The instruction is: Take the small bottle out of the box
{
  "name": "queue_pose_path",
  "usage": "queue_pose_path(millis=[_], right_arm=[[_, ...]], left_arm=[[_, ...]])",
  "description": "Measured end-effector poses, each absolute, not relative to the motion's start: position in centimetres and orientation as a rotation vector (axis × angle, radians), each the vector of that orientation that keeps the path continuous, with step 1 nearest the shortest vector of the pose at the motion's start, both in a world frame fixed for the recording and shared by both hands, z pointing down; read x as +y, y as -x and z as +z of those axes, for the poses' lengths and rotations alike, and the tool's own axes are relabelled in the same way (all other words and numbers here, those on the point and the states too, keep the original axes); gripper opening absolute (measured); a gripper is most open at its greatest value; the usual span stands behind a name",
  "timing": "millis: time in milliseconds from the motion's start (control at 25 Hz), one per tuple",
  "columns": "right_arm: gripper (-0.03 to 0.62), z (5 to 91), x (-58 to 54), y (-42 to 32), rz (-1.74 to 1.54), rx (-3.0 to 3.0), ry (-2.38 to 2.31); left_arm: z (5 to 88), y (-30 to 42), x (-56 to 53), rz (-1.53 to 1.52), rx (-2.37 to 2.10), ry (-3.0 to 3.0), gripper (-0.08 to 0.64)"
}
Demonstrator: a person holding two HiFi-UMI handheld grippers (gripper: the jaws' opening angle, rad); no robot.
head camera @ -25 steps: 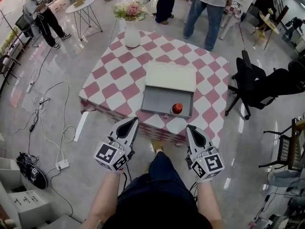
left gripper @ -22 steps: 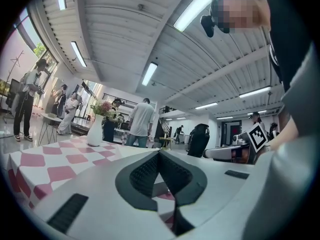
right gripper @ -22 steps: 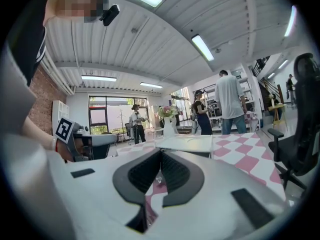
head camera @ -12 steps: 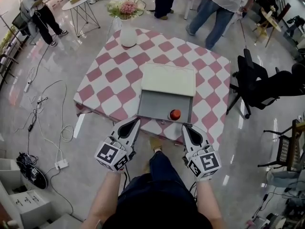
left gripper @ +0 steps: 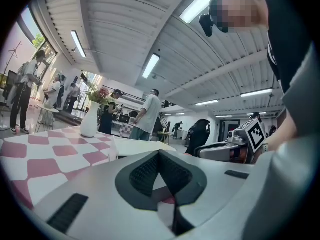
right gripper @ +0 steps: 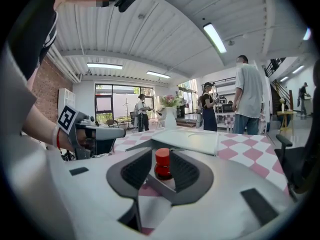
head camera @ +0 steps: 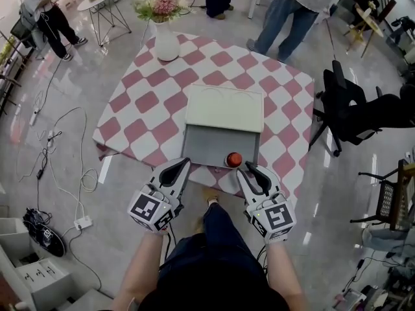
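A small red bottle stands upright in the front right corner of the open grey box, whose cream lid lies folded back behind it. My right gripper is just in front and to the right of the bottle at the table edge, its jaws opening. In the right gripper view the bottle shows in the gap between the pads, which do not touch it. My left gripper hovers at the box's front left edge, shut and empty, its tips together.
The box sits on a table with a pink-and-white checked cloth. A white vase of flowers stands at the far left corner. A black office chair is to the right, people stand beyond, and cables lie on the floor.
My right gripper has moved forward and left toward the bottle, and its jaws have parted. The table has drawn closer in view. The left gripper has barely shifted.
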State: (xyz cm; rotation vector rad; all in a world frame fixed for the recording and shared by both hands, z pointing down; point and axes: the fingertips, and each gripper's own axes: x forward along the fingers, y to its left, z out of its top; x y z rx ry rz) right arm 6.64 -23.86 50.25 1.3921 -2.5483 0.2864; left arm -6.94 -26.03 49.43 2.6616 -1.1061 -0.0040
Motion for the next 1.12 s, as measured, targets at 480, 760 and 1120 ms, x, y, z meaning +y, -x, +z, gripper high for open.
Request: queue_pose_path(millis=[480, 760, 1120], right_arm=[[0.16, 51.8, -26.0, -6.1, 0.324, -2.538, -1.337], [0.186, 52.8, -26.9, -5.6, 0.348, -2.525, -1.309], [0.169, 53.6, -27.4, -5.3, 0.318, -2.475, -1.286]], left_arm=[[50.3, 5.5, -27.3, 0.036, -1.071, -2.675, 0.003], [50.9, 5.7, -28.2, 0.034, -1.081, -2.657, 0.003], [51.1, 5.7, -28.8, 0.036, -1.083, -2.649, 0.003]])
